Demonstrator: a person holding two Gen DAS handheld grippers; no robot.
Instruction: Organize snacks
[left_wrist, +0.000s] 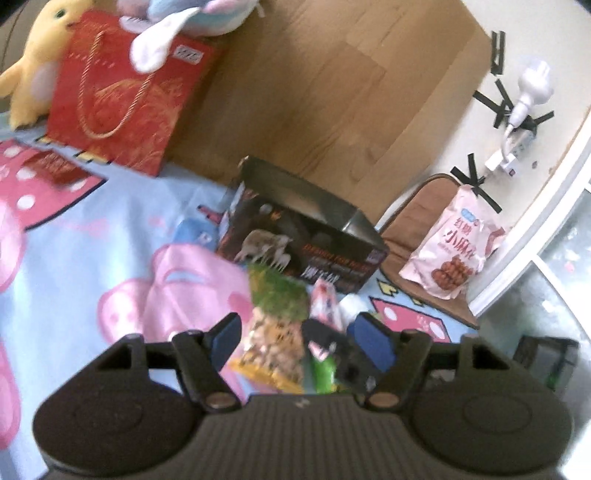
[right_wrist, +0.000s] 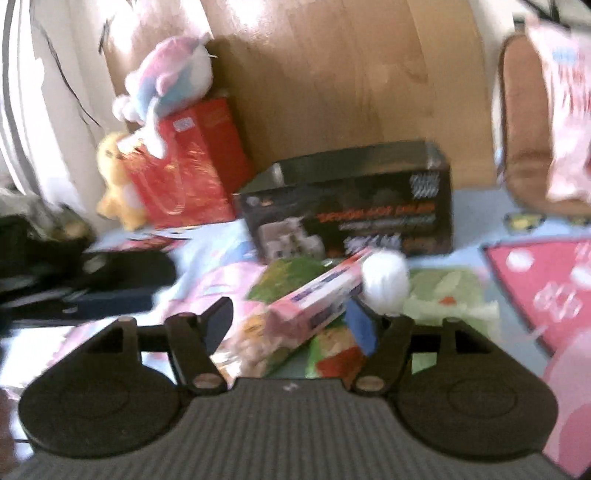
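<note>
A pile of snack packets lies on the blue-and-pink cartoon sheet in front of an open-topped black box (left_wrist: 303, 236) (right_wrist: 351, 206). In the left wrist view my left gripper (left_wrist: 297, 336) is open over a nut bag with a green top (left_wrist: 277, 332) and a pink packet (left_wrist: 325, 306); neither pad touches them. My right gripper (right_wrist: 291, 323) is open too. A long pink packet (right_wrist: 317, 299) lies across the nut bag (right_wrist: 258, 347) between its fingers, unpressed. Beside them lie a white round thing (right_wrist: 386, 284), a pale green packet (right_wrist: 447, 291) and a green-red packet (right_wrist: 332, 358).
A red gift bag (left_wrist: 122, 92) with a yellow plush (left_wrist: 37, 62) and a pastel plush stands back left against a wooden headboard (left_wrist: 332, 92). A pink snack bag (left_wrist: 447, 251) leans on a brown cushion at the right. A dark blurred object (right_wrist: 110, 280) lies left of the pile.
</note>
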